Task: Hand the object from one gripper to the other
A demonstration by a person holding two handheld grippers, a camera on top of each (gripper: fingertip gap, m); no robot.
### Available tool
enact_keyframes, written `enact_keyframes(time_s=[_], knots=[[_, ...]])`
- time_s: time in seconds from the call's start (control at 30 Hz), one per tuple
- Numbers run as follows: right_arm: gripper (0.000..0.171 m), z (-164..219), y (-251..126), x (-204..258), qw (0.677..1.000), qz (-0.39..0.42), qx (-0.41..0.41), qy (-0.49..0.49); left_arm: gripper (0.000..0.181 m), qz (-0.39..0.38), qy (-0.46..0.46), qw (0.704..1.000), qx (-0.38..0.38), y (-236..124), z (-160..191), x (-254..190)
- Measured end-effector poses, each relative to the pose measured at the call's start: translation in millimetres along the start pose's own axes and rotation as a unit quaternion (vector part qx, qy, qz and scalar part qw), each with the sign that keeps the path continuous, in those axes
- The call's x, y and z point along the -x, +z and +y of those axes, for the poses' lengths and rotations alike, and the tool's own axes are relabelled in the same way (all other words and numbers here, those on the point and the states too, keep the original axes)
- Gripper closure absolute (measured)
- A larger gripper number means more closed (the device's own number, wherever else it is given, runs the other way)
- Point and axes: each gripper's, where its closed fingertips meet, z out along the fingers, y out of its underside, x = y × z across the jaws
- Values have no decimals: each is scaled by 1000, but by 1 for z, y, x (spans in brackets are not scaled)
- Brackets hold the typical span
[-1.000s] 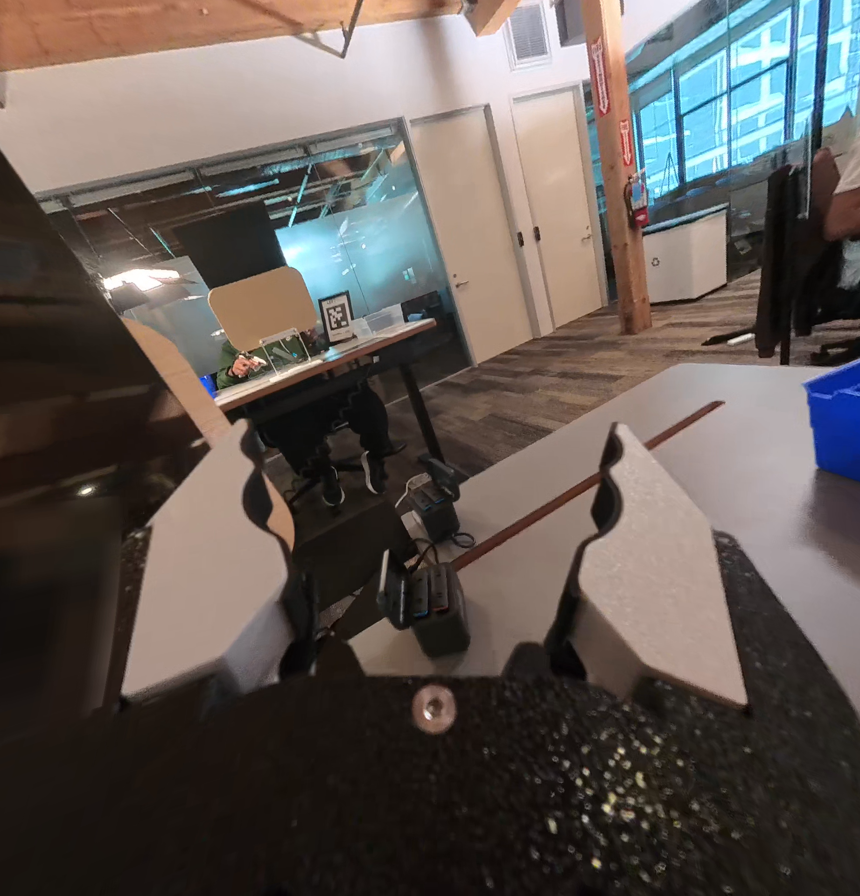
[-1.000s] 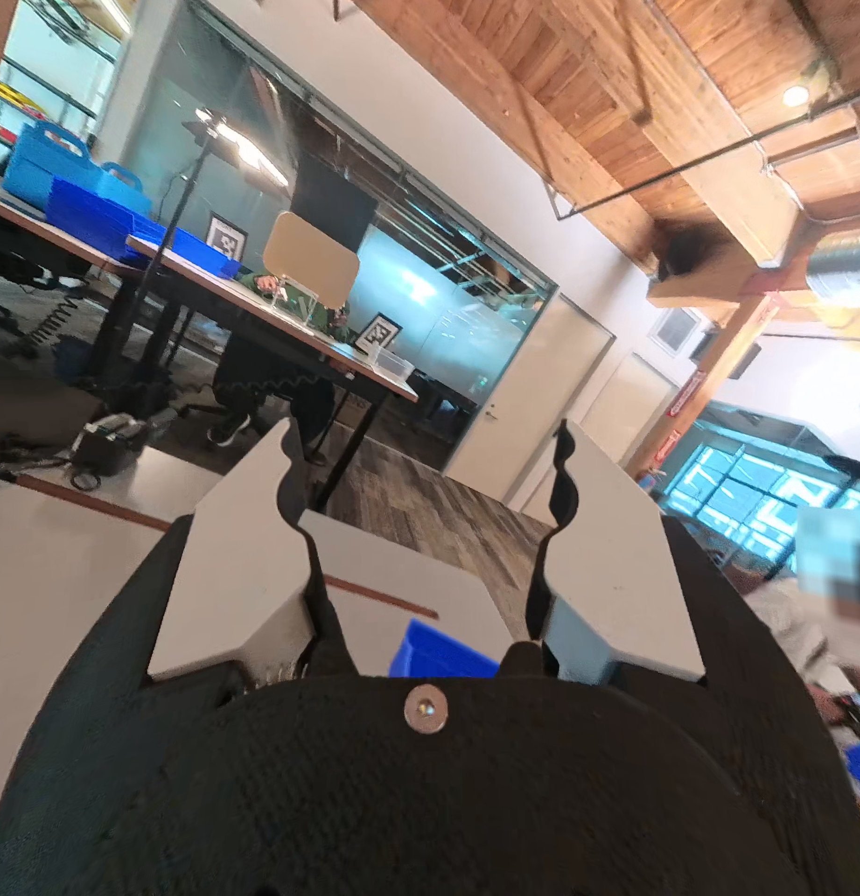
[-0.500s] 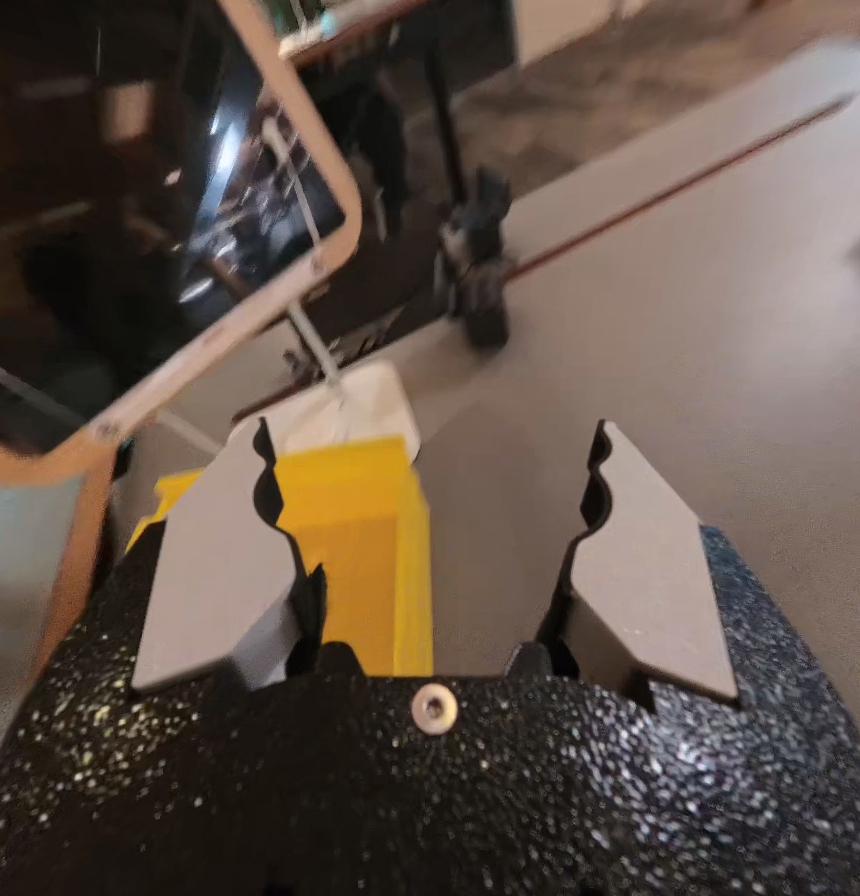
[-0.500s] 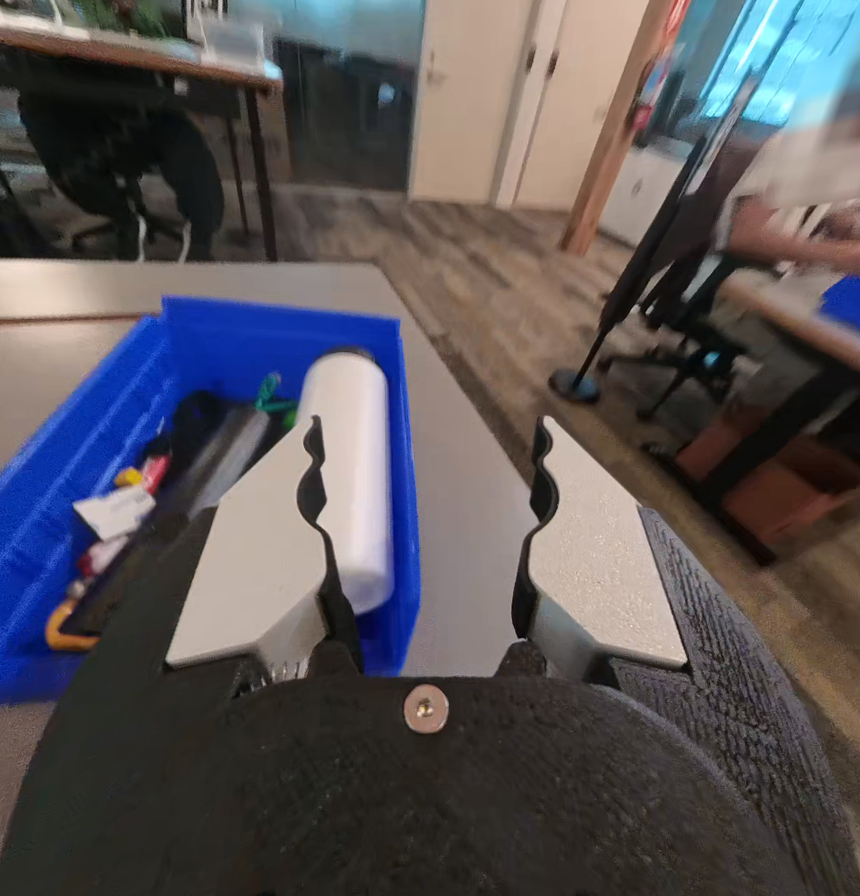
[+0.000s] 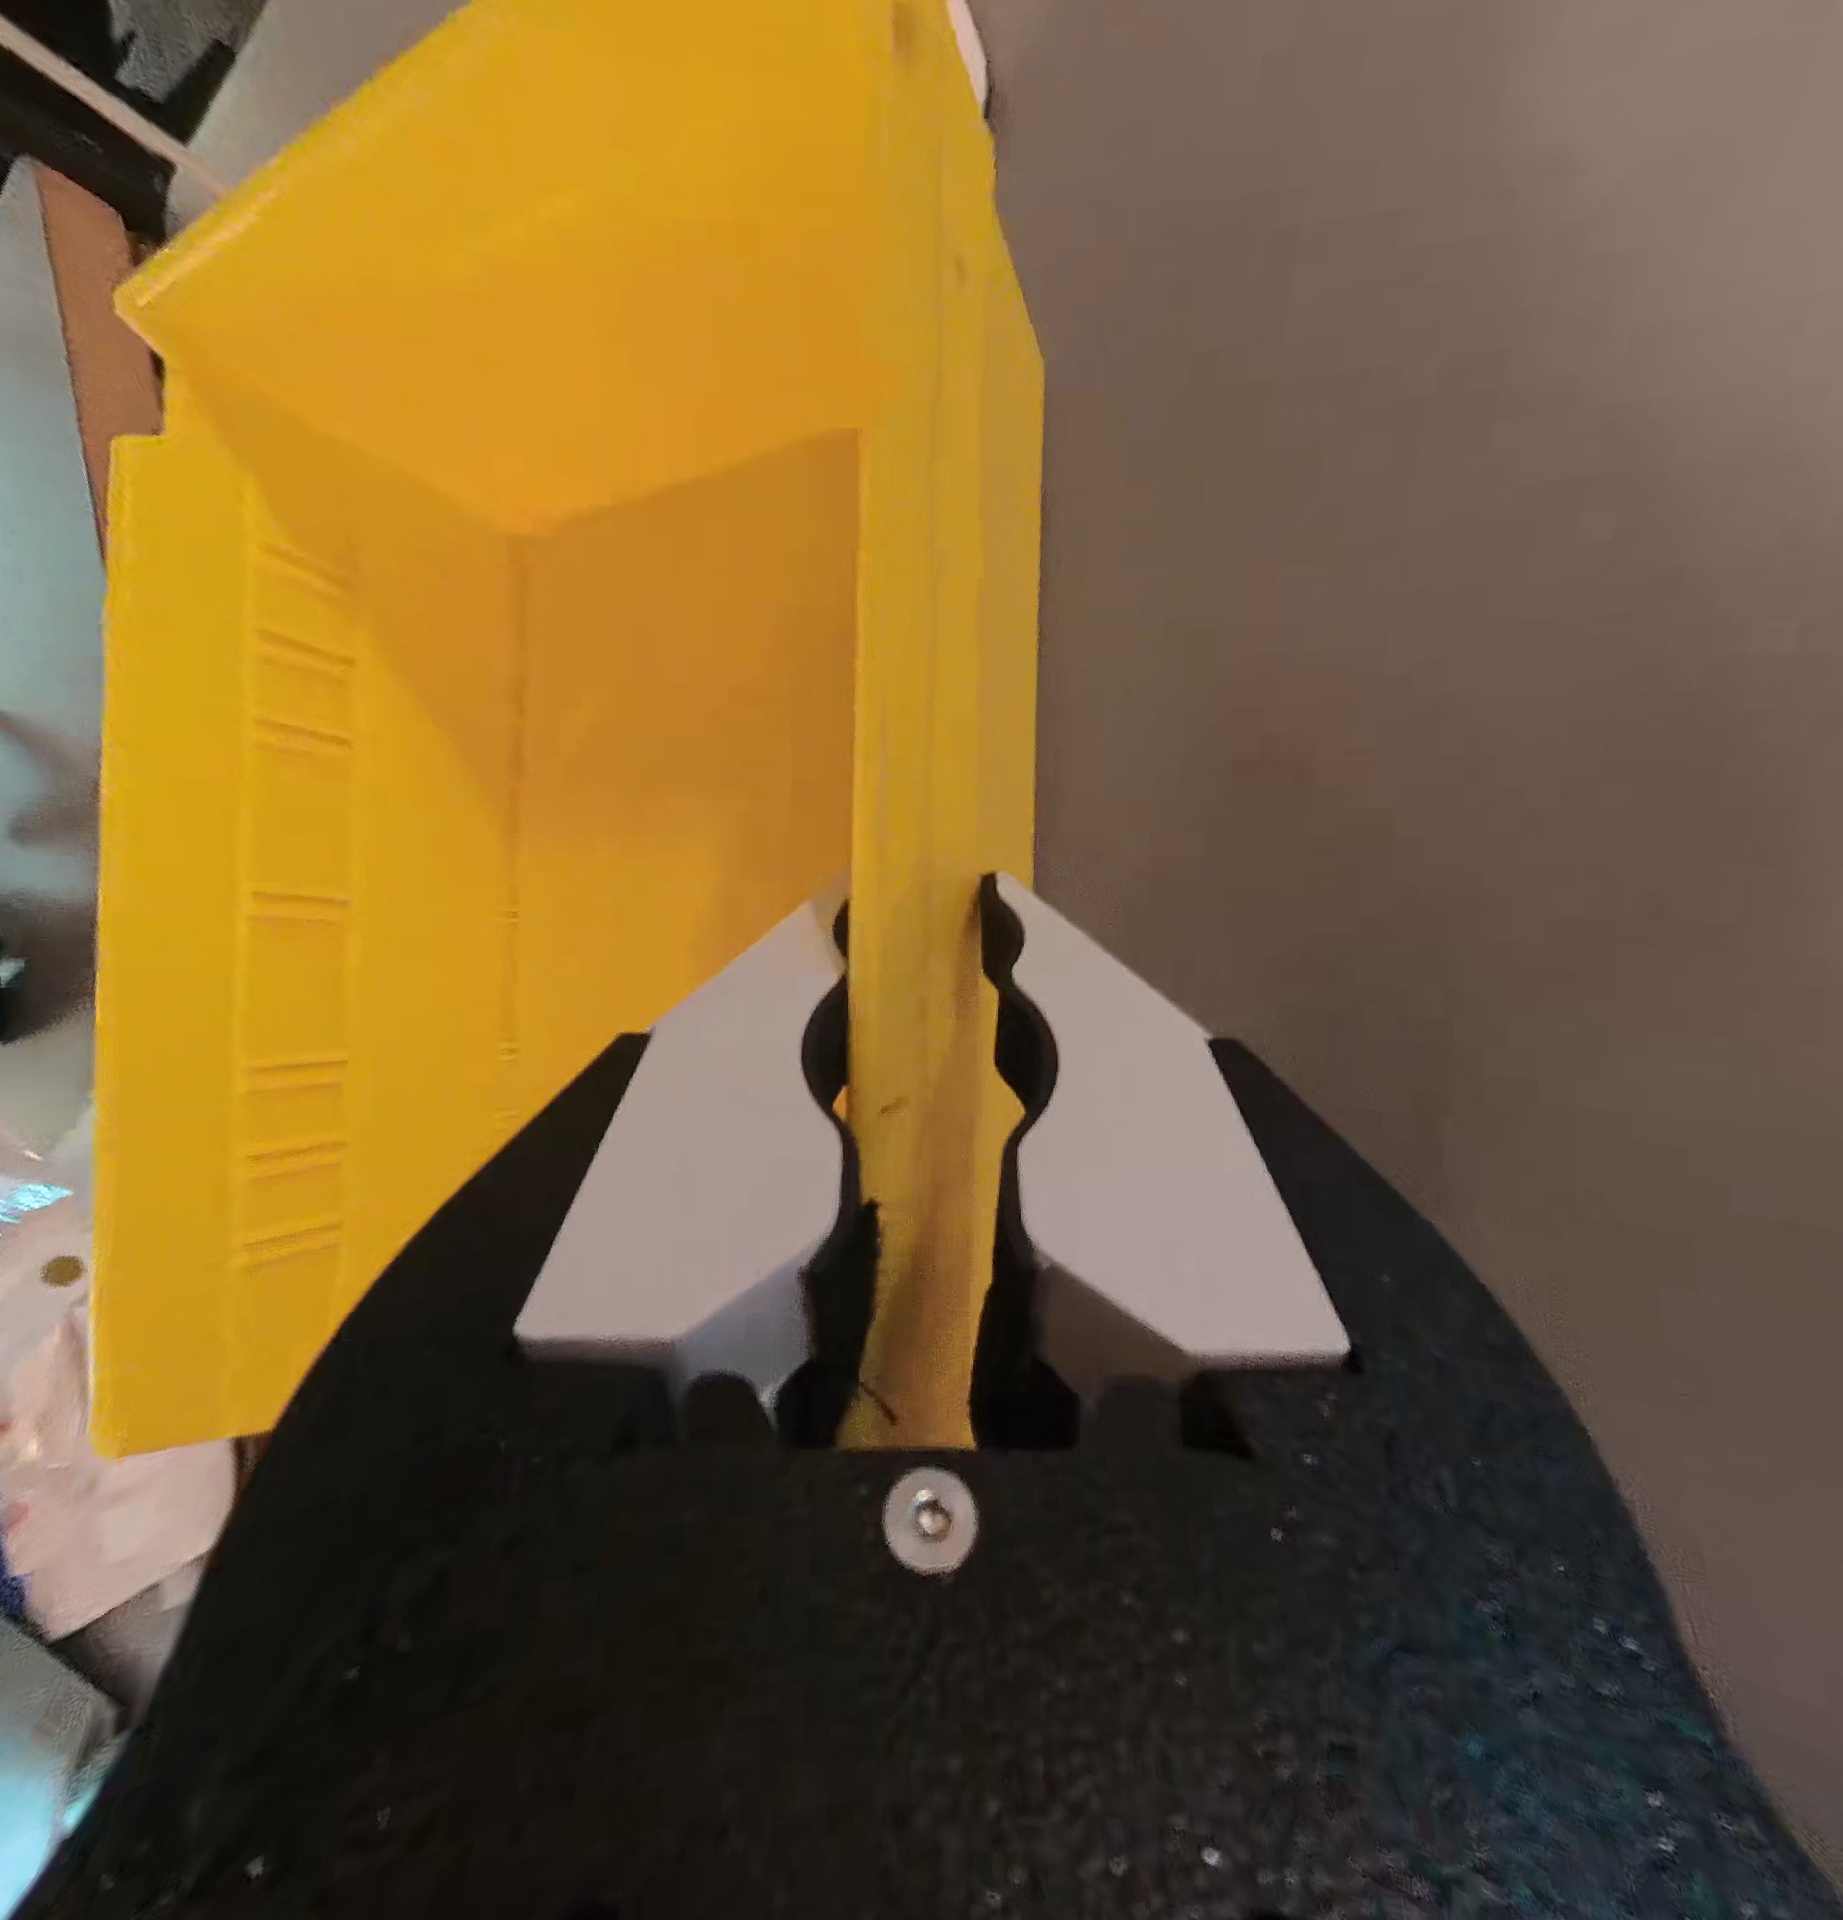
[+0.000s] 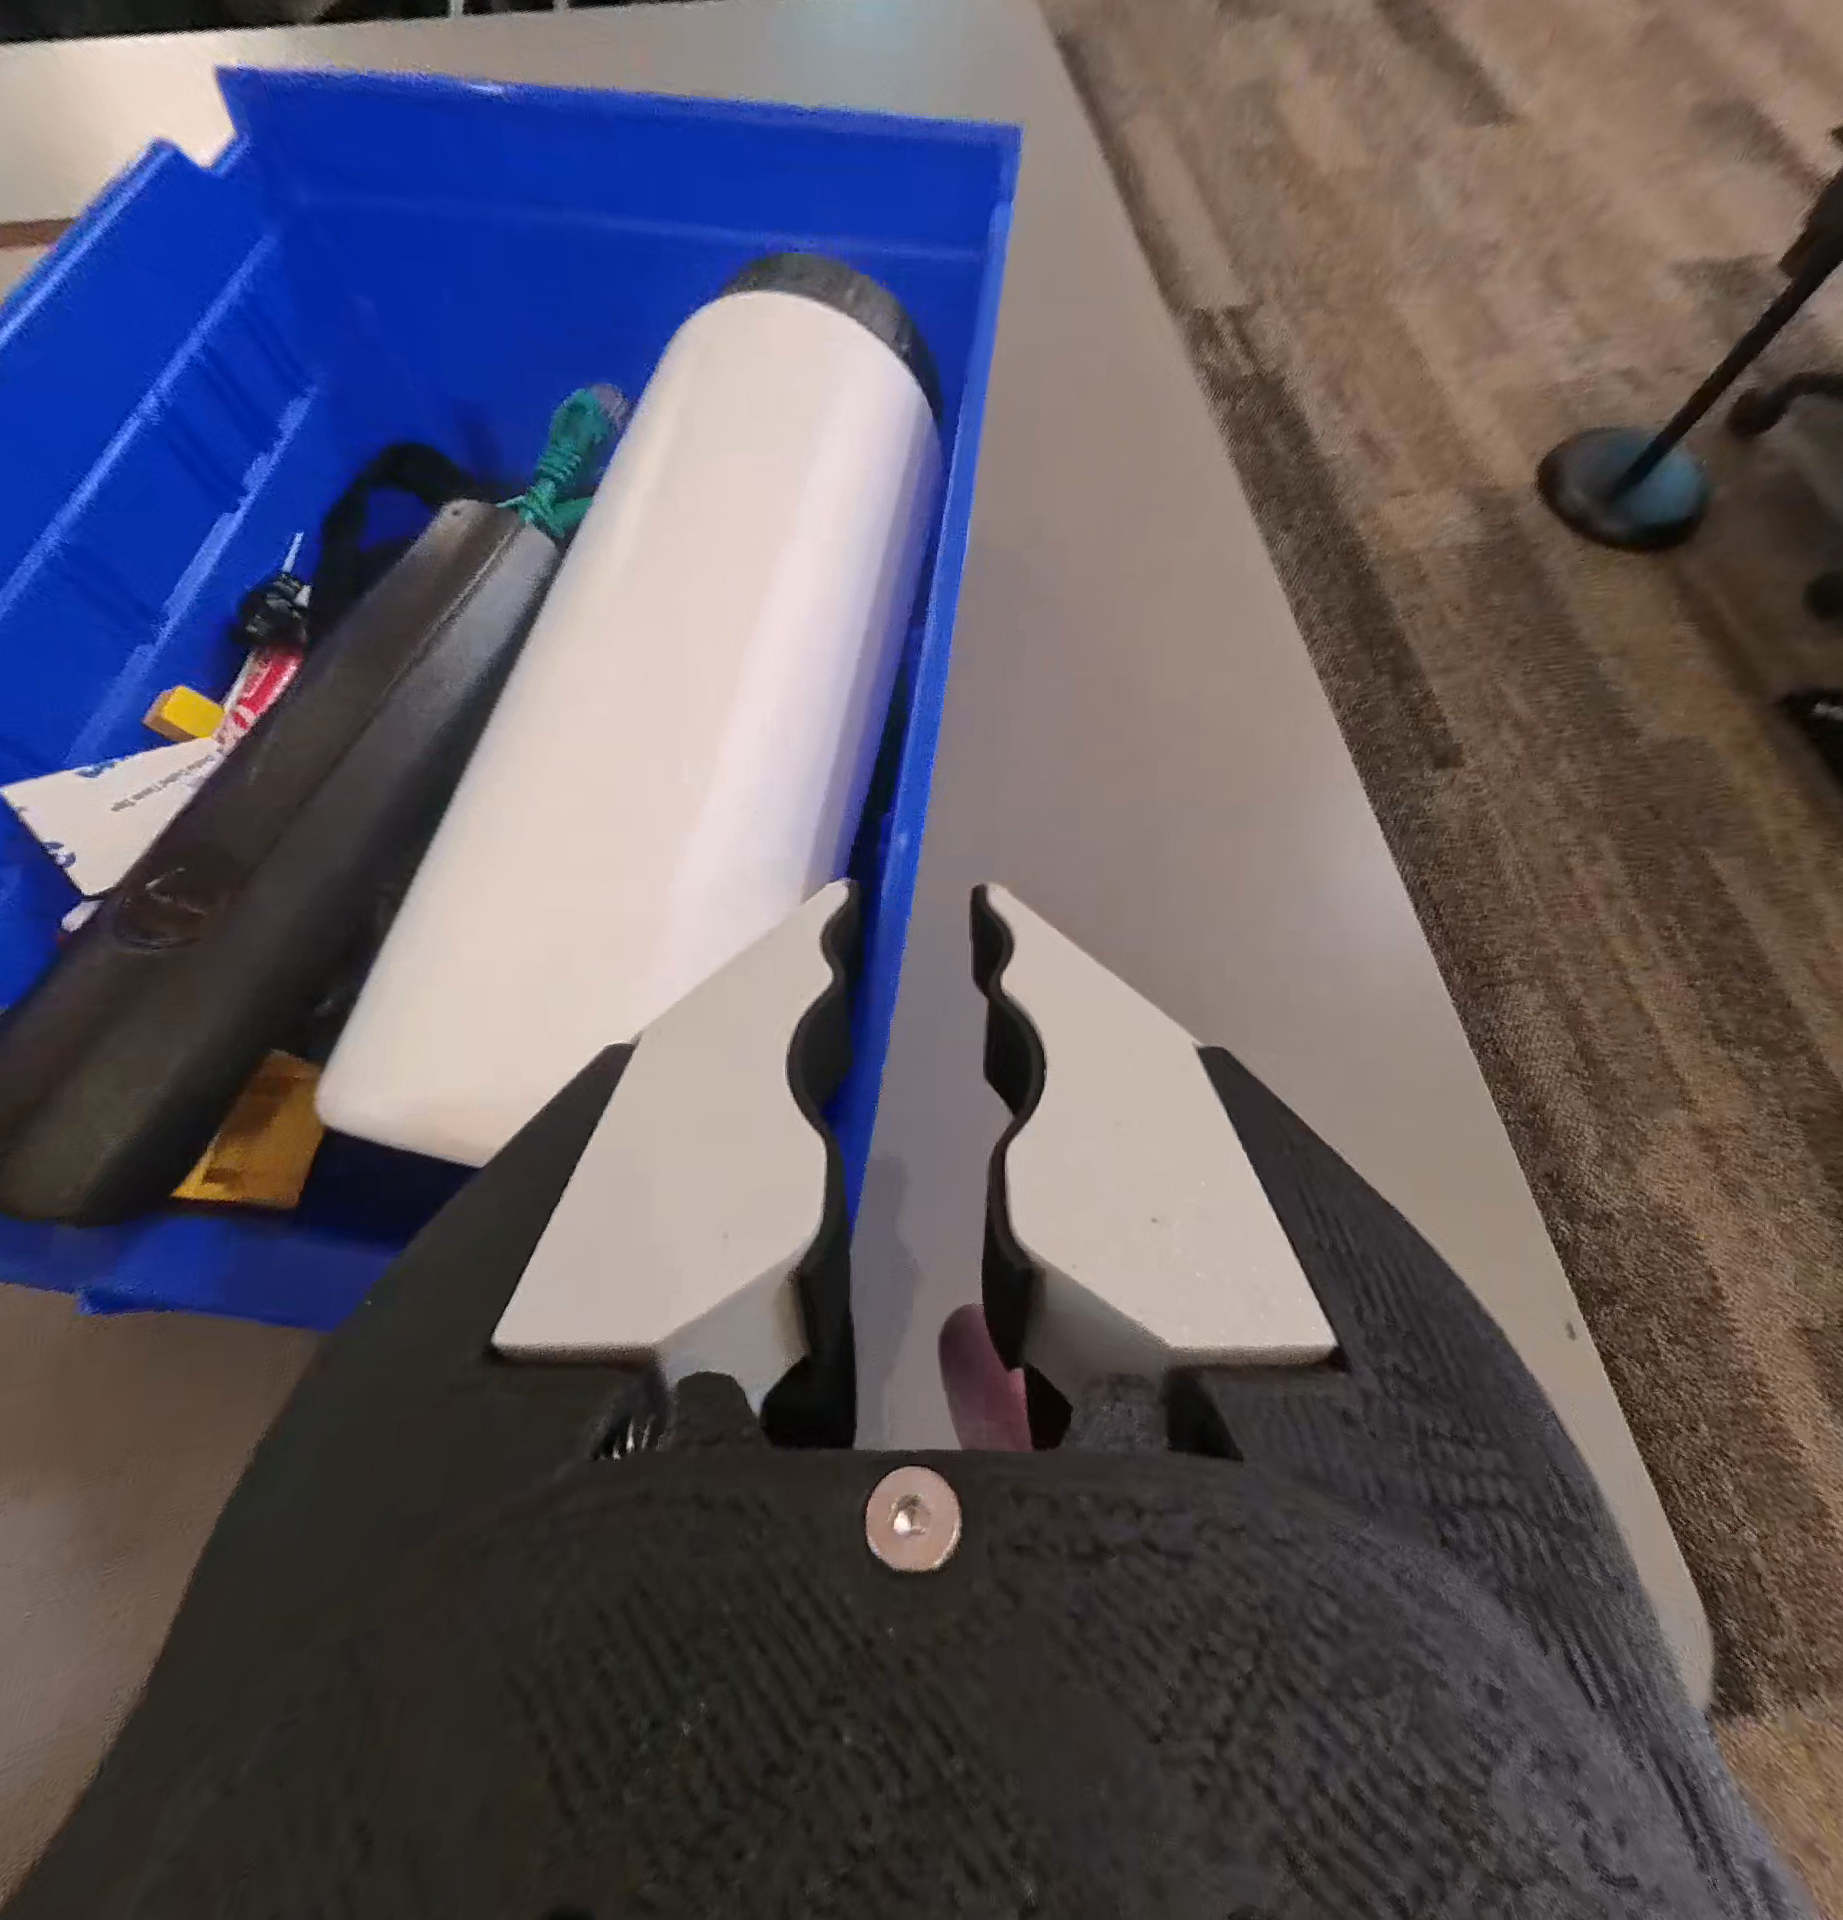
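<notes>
Yellow bin (image 5: 584, 520) is in the left tool (image 5: 917, 904), which is clamped onto one of its side walls. The thin plastic wall sits right between the wavy black pads, and the bin's open inside faces the camera. It's smooth, glossy moulded plastic with a row of little ribs down the far wall, over a plain grey table (image 5: 1416, 623). No brand or print that I can make out on it. The right tool (image 6: 912, 894) is holding nothing. Its fingers sit a narrow gap apart, just beside the right wall of a blue plastic bin (image 6: 584, 156) on the table. In that bin a matte white cylindrical bottle (image 6: 668, 675) with a black cap (image 6: 844, 286) lies next to a long black case (image 6: 273, 831), some green cord (image 6: 569, 468) and a white printed card (image 6: 96, 821). Grey-brown carpet (image 6: 1519, 520) runs past the table edge.
</notes>
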Motion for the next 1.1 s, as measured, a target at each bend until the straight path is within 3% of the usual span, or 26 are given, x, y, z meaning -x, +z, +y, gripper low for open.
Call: enact_keyframes(time_s=[0.07, 0.23, 0.4, 0.67, 0.83, 1.1], knots=[[167, -1, 4, 5, 1000, -19, 3, -9, 165, 11, 10, 1000, 9, 0, 3, -1], [164, -4, 7, 8, 997, -58, -16, -48, 175, 95, 15, 995, 10, -11, 14, -13], [155, -9, 13, 19, 984, -136, -41, -103, 177, 187, 96, 977, -30, -39, 30, -41], [156, -21, 30, 38, 948, -248, -44, -193, 178, 302, 272, 907, -112, -99, 56, -108], [167, -35, 50, 55, 925, -303, -29, -228, 179, 392, 314, 856, -122, -127, 64, -142], [168, -60, 86, 115, 887, -373, 17, -272, 179, 442, 374, 803, -144, -149, 60, -178]])
